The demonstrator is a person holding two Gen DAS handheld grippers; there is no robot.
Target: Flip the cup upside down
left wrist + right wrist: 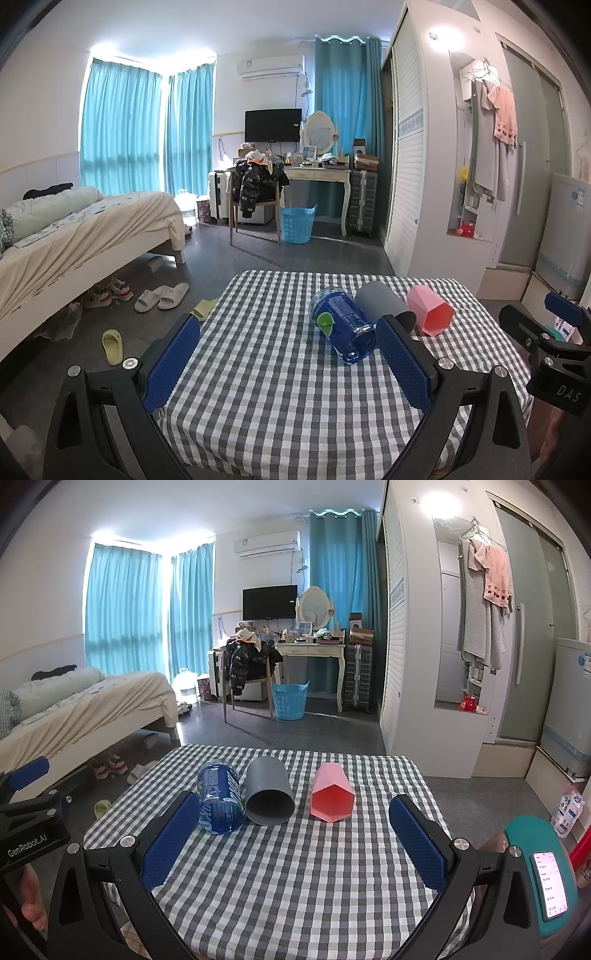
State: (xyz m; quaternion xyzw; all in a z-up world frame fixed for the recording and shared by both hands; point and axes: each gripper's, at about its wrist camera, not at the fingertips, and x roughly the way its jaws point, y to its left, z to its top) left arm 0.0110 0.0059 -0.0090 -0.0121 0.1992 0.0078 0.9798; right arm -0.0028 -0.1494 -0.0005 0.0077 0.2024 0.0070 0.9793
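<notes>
Three cups lie on their sides in a row on the checked tablecloth (295, 867), mouths towards me: a blue printed cup (218, 800), a grey cup (269, 792) and a pink faceted cup (331, 793). They also show in the left wrist view: blue cup (341, 325), grey cup (384, 301), pink cup (430, 310). My left gripper (286, 354) is open and empty, held short of the blue cup. My right gripper (293, 834) is open and empty, a little short of the grey and pink cups. Each gripper appears at the edge of the other's view.
The small table (258, 406) stands in a bedroom. A bed (74, 236) is at the left, with slippers (162, 297) on the floor. A wardrobe (417, 646) is at the right. A phone on a teal stand (550, 882) sits at the right edge.
</notes>
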